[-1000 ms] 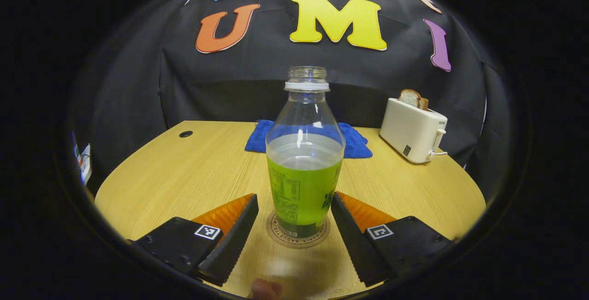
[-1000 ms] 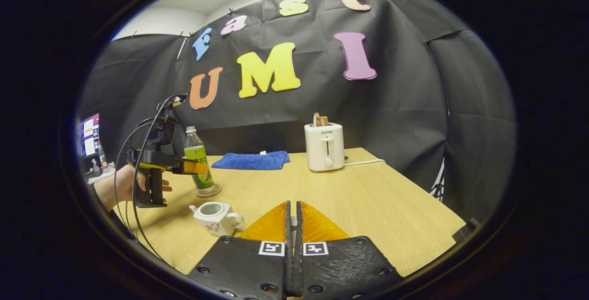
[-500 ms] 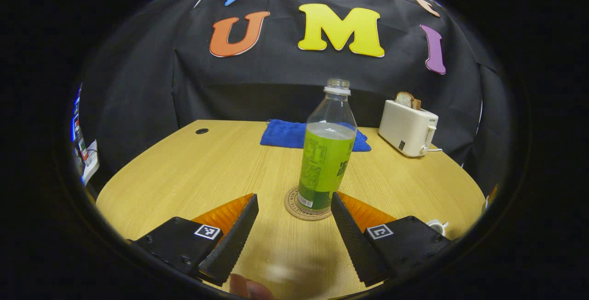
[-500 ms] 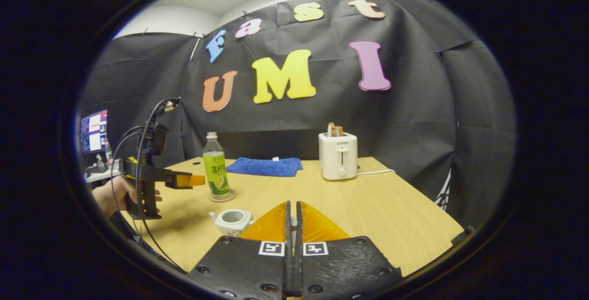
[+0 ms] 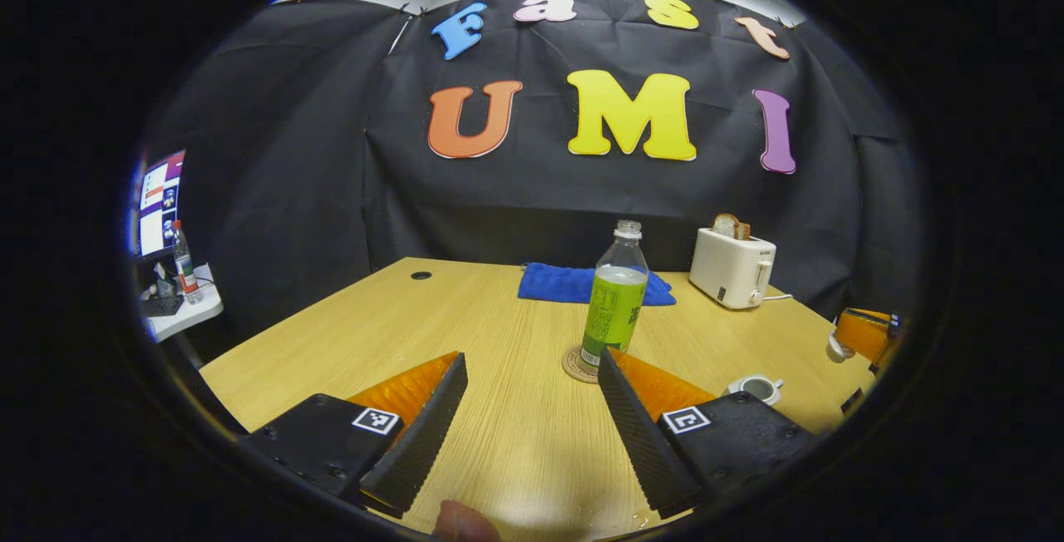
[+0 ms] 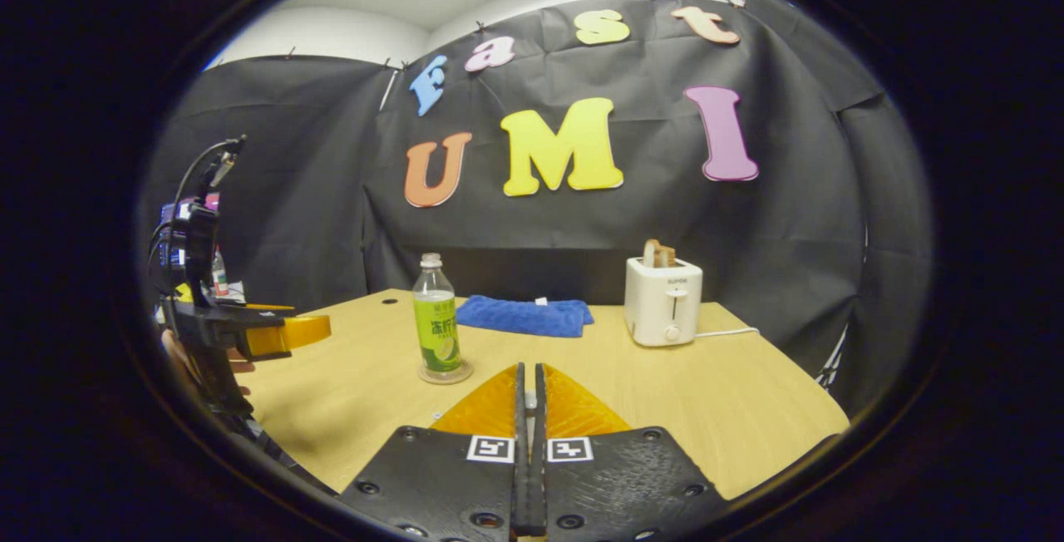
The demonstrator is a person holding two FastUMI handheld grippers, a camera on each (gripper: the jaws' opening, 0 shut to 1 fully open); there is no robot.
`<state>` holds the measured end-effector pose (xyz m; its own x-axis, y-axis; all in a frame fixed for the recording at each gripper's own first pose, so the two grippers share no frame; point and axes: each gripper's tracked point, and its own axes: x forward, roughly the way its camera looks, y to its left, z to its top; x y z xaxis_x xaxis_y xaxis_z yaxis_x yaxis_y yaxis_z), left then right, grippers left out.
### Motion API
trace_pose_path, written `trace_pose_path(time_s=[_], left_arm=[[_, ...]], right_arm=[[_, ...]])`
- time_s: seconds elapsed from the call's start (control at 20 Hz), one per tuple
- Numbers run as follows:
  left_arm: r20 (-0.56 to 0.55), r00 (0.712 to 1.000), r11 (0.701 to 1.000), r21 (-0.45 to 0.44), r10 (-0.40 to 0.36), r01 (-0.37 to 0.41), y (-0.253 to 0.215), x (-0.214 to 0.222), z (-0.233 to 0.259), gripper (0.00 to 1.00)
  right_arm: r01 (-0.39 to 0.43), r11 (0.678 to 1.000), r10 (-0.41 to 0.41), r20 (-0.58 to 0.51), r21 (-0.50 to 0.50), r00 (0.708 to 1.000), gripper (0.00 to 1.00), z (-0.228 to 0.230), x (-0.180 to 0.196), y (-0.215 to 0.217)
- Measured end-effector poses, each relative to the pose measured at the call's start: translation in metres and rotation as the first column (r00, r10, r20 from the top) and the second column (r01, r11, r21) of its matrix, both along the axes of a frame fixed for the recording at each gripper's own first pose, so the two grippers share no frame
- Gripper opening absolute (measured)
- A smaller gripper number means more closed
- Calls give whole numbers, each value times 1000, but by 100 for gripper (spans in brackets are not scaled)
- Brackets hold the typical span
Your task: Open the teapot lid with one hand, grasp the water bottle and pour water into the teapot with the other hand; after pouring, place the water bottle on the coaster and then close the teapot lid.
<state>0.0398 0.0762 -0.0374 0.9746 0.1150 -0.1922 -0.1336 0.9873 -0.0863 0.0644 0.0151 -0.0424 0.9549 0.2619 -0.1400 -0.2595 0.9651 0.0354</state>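
On the wooden bench [image 5: 374,326], in the left gripper view, the water bottle [image 5: 615,297] stands upright and uncapped on a round coaster [image 5: 579,364], partly full of clear water. The left gripper [image 5: 532,409] hangs near the bottle, its fingers spread wide with nothing between them. Right of the bottle and nearer the camera sits the white teapot [image 5: 756,388], its mouth open with no lid on it. Behind the bottle lies a blue cloth [image 5: 565,283]; right of the bottle stands a white toaster [image 5: 731,268] with bread in its slot.

In the right gripper view, the bottle [image 6: 435,326] stands on its coaster [image 6: 445,373] left of centre. The right gripper [image 6: 529,409] has its fingers pressed together; a small white piece shows between them, though I cannot tell what it is. Well left of the bottle, a hand [image 6: 187,359] holds the left gripper [image 6: 287,334] above the bench edge. The toaster [image 6: 662,301] is right of the bottle, the cloth [image 6: 524,315] behind it.
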Motion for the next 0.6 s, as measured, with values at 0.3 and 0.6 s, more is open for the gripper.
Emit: trace_pose_path(time_s=[0.3, 0.6], left_arm=[[38, 999, 999, 26, 27, -28, 12, -27, -1, 99], [63, 996, 998, 19, 58, -59, 22, -41, 1, 99]], right_arm=[[-70, 998, 70, -15, -8, 997, 0, -15, 19, 35], [-91, 996, 89, -48, -25, 995, 0, -37, 32, 48]])
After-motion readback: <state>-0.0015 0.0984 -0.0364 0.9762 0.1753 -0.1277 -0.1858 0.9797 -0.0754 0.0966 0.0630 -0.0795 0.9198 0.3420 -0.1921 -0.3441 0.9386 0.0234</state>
